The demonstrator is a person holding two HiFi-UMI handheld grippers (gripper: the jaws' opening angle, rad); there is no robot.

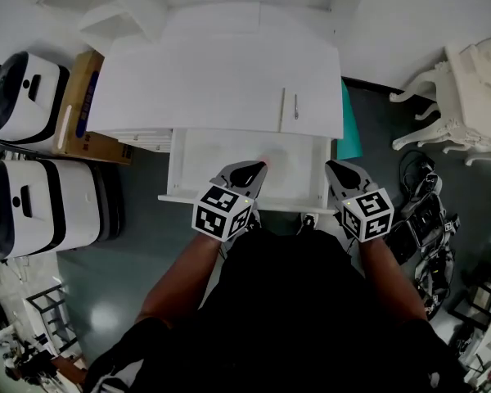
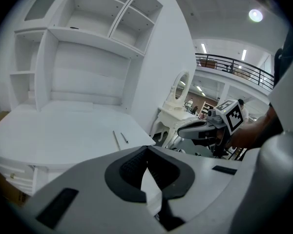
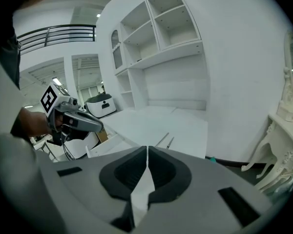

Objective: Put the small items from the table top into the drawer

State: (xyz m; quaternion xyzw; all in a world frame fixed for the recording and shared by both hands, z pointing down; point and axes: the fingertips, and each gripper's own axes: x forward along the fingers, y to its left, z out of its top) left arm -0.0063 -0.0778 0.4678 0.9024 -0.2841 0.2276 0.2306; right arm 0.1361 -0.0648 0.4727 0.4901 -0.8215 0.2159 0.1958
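Note:
A white desk with a hutch stands ahead, its drawer pulled open under the front edge. On the table top, near the right front, lie a small dark pen and beside it a thin pale stick; the pen also shows in the left gripper view and the pen in the right gripper view. A faint pinkish item lies in the drawer. My left gripper hovers over the drawer's middle, shut and holding nothing. My right gripper is at the drawer's right end, also shut with nothing in it.
Two white rounded machines and a cardboard box stand left of the desk. A white ornate piece of furniture and a heap of dark cables are on the right. A teal object leans by the desk's right side.

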